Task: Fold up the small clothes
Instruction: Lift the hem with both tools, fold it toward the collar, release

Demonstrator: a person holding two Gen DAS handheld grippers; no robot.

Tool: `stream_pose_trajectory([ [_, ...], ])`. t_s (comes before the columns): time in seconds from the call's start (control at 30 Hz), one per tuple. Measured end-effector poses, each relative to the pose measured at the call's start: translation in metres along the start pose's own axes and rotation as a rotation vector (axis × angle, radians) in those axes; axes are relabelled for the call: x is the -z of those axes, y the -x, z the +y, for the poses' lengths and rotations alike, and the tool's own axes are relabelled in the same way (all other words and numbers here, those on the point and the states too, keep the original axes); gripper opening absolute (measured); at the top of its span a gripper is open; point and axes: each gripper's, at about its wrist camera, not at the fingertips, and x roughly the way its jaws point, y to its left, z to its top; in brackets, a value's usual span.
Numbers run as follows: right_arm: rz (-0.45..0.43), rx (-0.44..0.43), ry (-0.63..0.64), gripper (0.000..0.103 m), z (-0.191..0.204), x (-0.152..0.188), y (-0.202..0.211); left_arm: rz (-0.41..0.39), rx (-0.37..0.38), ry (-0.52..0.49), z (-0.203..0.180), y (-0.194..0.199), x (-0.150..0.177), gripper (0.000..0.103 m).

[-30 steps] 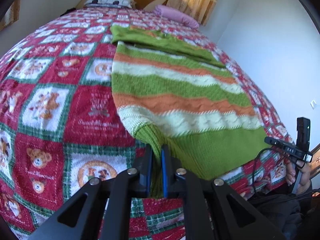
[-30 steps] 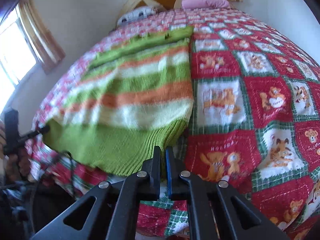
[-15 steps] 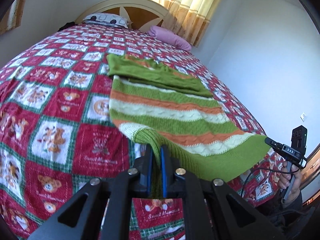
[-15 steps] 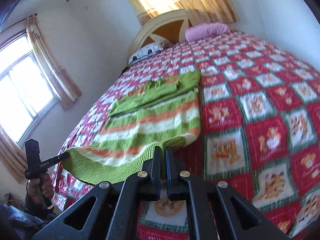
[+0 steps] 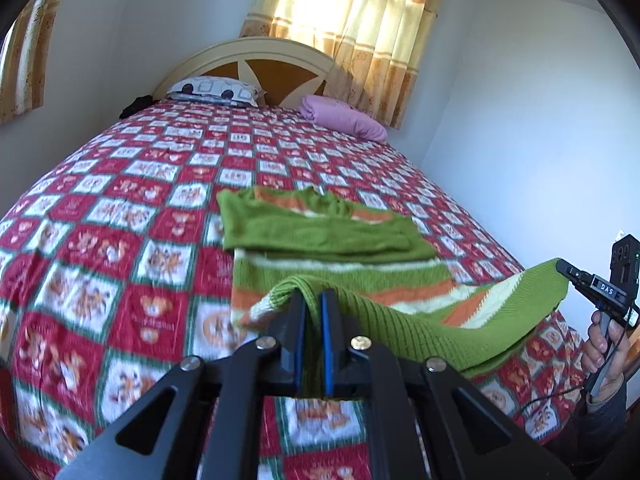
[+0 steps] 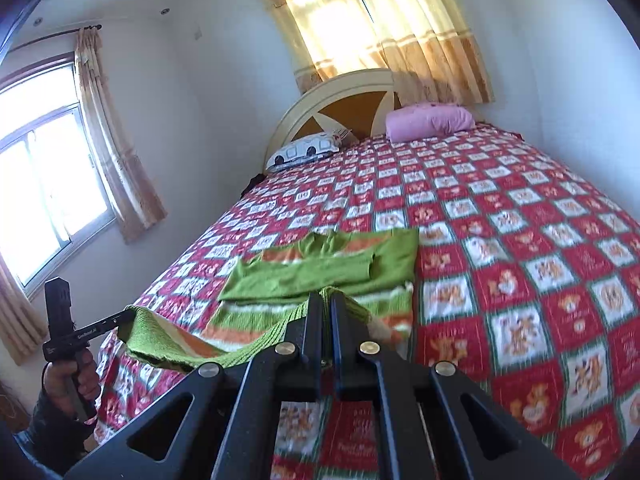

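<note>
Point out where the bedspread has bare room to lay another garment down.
Bare bedspread stretches between the green striped sweater and the bed's left edge, and up to the patterned pillow and pink pillow. Crowded: the near right, where both grippers, left gripper and right gripper, hold the sweater's hem.

The right tool (image 6: 326, 300) pinches one corner of the ribbed green hem of a striped knit sweater (image 6: 320, 268), its jaws closed on the fabric. At far left the left tool (image 6: 120, 318), held in a hand (image 6: 70, 380), grips the other hem corner, so the hem hangs lifted between them above the bed (image 6: 520, 240). The sweater's upper part lies flat on the red patchwork quilt, sleeves folded across. A pink pillow (image 6: 430, 118) rests by the headboard (image 6: 340, 108).
</note>
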Motion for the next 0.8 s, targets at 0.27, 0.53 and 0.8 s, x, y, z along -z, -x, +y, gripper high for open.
stream_pose_trajectory([
  [0.27,-0.027,0.04,0.023,0.002,-0.002,-0.056,-0.038,-0.019,-0.031,-0.019,0.005,-0.035,-0.057,0.008],
  [0.53,-0.007,0.065,0.045,0.002,-0.005,-0.091,-0.088,-0.025,-0.067,0.019,0.019,-0.076,-0.098,0.008],
  [0.8,0.026,0.103,0.04,0.002,-0.019,-0.109,-0.139,0.01,-0.107,0.037,0.035,-0.116,-0.113,0.008],
])
